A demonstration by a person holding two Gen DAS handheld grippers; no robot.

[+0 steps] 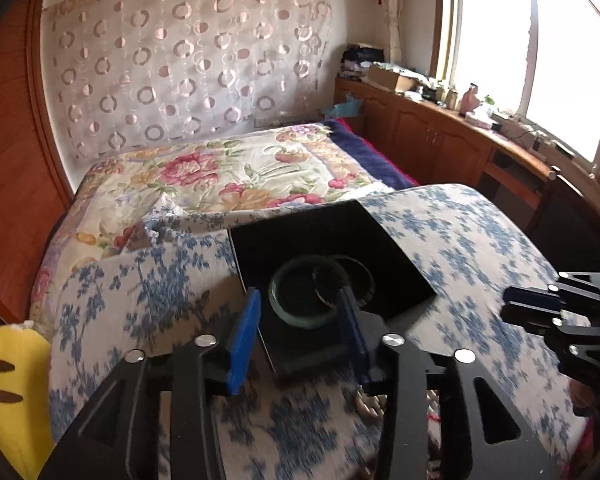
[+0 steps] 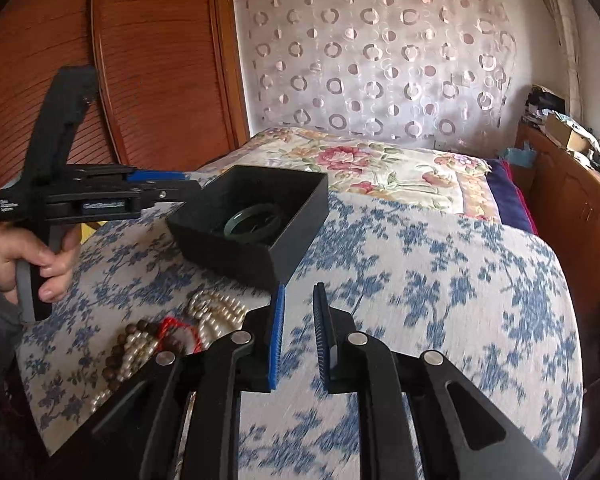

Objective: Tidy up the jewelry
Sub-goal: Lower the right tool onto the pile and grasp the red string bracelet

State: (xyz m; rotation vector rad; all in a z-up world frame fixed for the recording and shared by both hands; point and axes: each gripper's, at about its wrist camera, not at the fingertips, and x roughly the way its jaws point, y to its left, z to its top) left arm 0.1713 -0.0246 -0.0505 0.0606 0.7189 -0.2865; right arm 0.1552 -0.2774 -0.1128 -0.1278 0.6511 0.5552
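Observation:
A black jewelry box (image 1: 384, 256) stands open on a blue-flowered cloth, with a green bangle (image 1: 300, 320) and a dark bangle (image 1: 360, 272) inside. My left gripper (image 1: 300, 312) is shut on the box's near wall and holds it tilted, seen in the right wrist view as well (image 2: 160, 188). The box (image 2: 236, 248) shows there with the green bangle (image 2: 252, 220) inside. My right gripper (image 2: 300, 320) is open and empty, just in front of the box's near corner. Pearl strands (image 2: 216, 316) and brown wooden beads (image 2: 128, 340) with a red tassel lie left of it.
The flowered cloth (image 2: 440, 300) covers a rounded surface at the foot of a bed with a floral quilt (image 1: 228, 172). A yellow plush toy (image 1: 12, 380) lies at the left. Wooden cabinets (image 1: 440, 132) with clutter run under the window at right.

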